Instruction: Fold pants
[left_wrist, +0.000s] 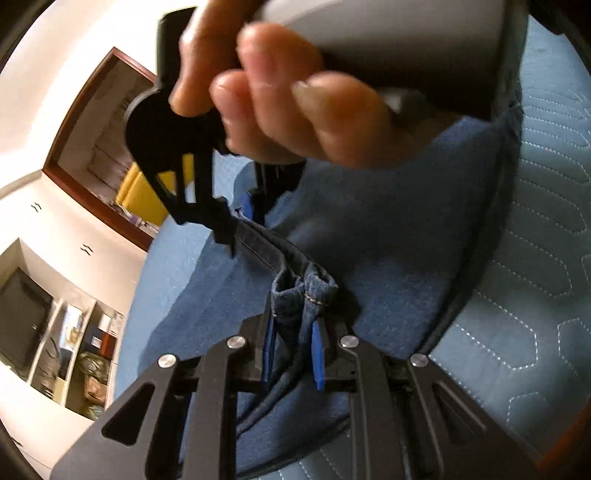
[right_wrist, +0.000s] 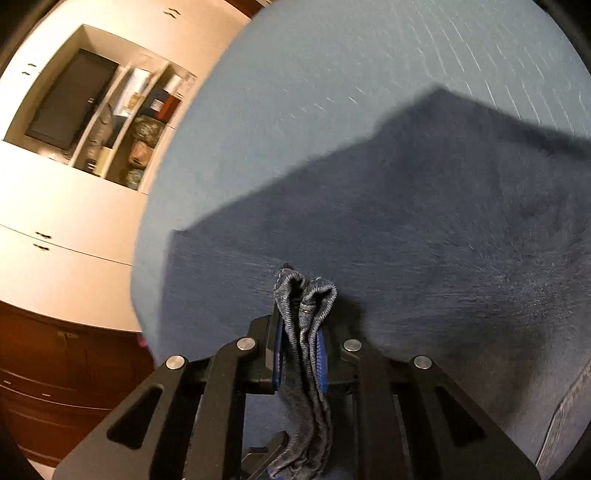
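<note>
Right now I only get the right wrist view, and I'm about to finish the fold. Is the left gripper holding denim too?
Observer: Yes, the left gripper is shut on a bunched hem of the jeans.
Operator: Where's my right gripper relative to it?
Observer: The left view shows the right gripper ahead and up-left, in the person's hand.
Operator: What's under the jeans there?
Observer: A light blue quilted cover with stitched hexagons.

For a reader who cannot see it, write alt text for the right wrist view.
The right gripper is shut on a bunched edge of the blue jeans, whose denim spreads ahead over a light blue quilted bedspread. To the left stands a cream wall unit with cluttered open shelves.
</note>
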